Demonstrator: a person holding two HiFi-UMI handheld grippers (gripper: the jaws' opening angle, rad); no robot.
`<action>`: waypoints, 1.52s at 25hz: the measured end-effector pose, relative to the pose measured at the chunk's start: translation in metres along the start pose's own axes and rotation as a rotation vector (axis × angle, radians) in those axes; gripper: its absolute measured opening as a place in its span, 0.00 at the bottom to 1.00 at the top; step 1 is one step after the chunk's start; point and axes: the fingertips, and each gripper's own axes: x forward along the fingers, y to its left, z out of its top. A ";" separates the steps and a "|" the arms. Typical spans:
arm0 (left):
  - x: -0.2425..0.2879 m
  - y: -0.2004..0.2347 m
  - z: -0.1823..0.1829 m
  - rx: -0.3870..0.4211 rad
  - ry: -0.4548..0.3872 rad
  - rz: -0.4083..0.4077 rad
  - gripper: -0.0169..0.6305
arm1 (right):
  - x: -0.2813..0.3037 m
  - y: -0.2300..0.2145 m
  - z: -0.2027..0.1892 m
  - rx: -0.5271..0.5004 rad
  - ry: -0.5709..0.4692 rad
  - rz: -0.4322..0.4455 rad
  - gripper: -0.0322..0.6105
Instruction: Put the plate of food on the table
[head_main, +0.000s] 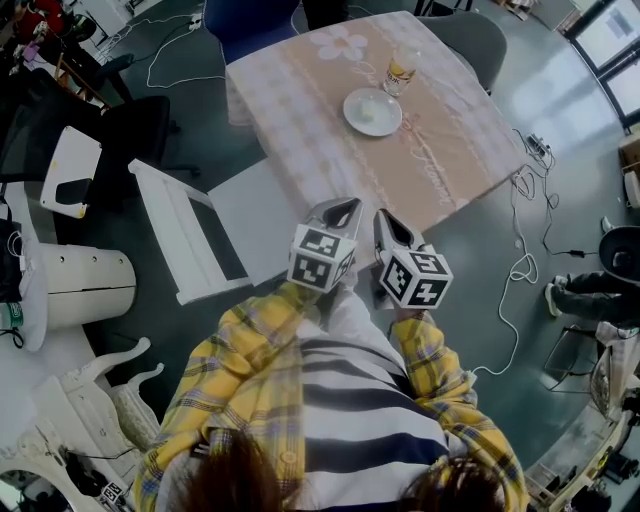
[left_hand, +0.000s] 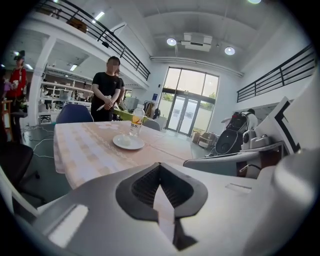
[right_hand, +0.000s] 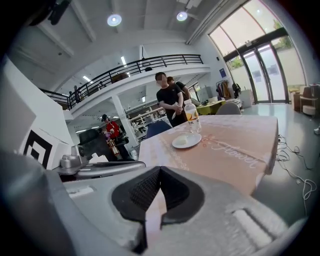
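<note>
Well ahead of the left gripper and right gripper, both pressed together, sits the plate

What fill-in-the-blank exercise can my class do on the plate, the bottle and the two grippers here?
1. The plate on the table is ____ in colour.
2. The bottle stands ____ beside the plate.
3. The left gripper and the right gripper both have their jaws ____.
4. ____ gripper touches the plate.
Missing words: white; upright; shut; Neither.
</note>
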 end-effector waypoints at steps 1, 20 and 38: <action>-0.004 -0.002 -0.003 -0.003 -0.001 -0.003 0.03 | -0.005 0.003 -0.003 -0.002 -0.007 -0.003 0.05; -0.057 -0.047 -0.042 0.019 0.011 -0.060 0.03 | -0.074 0.033 -0.040 -0.019 -0.061 -0.055 0.05; -0.078 -0.058 -0.027 0.060 -0.033 -0.054 0.03 | -0.094 0.048 -0.031 -0.031 -0.109 -0.042 0.05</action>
